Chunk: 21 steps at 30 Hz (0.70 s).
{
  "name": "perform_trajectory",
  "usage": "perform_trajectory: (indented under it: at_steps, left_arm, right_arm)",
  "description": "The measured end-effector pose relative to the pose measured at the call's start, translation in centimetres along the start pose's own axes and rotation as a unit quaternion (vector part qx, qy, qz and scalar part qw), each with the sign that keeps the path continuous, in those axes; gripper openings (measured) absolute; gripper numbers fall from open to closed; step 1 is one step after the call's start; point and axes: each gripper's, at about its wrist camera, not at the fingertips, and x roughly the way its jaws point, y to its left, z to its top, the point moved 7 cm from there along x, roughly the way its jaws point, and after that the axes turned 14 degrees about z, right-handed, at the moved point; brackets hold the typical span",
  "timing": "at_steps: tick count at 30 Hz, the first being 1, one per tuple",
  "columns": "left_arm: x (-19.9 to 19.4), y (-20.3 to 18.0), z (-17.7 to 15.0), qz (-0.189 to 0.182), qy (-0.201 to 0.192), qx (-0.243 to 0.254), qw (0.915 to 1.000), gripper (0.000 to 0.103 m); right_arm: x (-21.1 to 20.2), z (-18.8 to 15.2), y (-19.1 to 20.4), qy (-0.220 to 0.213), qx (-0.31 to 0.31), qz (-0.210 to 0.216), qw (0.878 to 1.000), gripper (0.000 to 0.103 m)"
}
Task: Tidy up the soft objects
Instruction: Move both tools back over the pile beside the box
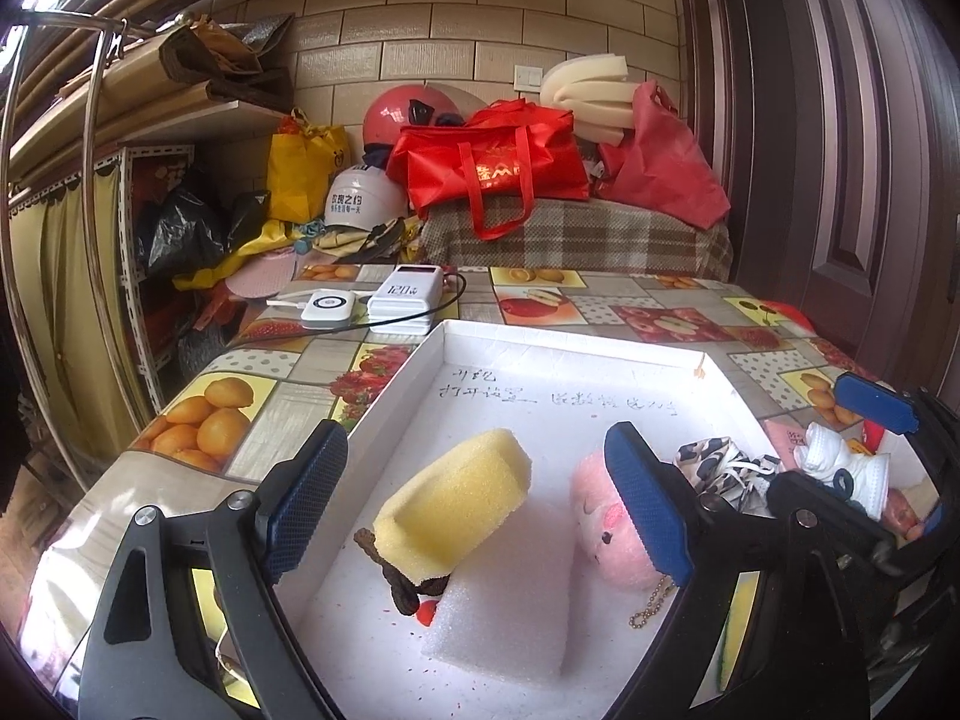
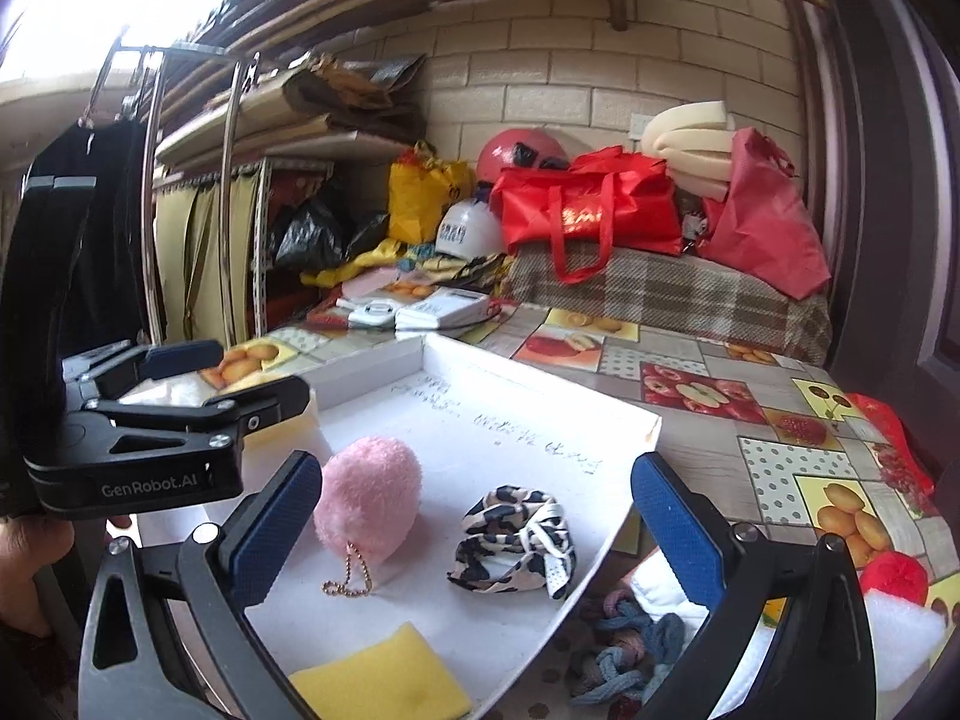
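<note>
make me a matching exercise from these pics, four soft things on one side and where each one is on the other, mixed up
Things:
1. yellow sponge
2. pink plush
3. leopard-print cloth
4. braided cord

Places:
A. on the tablecloth, outside the white tray
B. in the tray, leaning on a white foam block
C. in the tray, a gold ball chain hanging from it
D. in the tray, close to its right rim

Pairs: 1-B, 2-C, 3-D, 4-A

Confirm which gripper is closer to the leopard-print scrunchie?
Right. The right gripper is open with the leopard-print scrunchie between its fingers; the left gripper is open over the yellow sponge, farther off.
</note>
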Motion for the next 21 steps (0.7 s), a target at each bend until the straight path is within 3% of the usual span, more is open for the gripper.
perform_trajectory:
  at_steps: [8, 13, 17, 21]
  left_arm:
    - [-2.0, -0.2, 0.5, -0.012, -0.043, -0.005, 0.999, 0.089]
    - [-3.5, -1.4, 0.1, -0.084, -0.035, -0.027, 0.9955, 0.088]
    - [-5.1, -4.5, -0.4, -0.145, -0.025, -0.006, 0.989, 0.088]
    - [-7.6, -9.0, -1.2, -0.185, -0.027, 0.06, 0.9805, 0.088]
  right_arm:
    - [-4.7, -0.8, -3.2, -0.024, 0.044, -0.017, 0.999, 0.103]
    - [-11.5, -1.3, -9.2, -0.085, 0.084, -0.084, 0.989, 0.103]
    - [-15.4, -3.0, -14.3, -0.064, 0.113, -0.163, 0.978, 0.103]
    - [-17.7, -4.6, -18.3, -0.046, 0.165, -0.196, 0.965, 0.103]
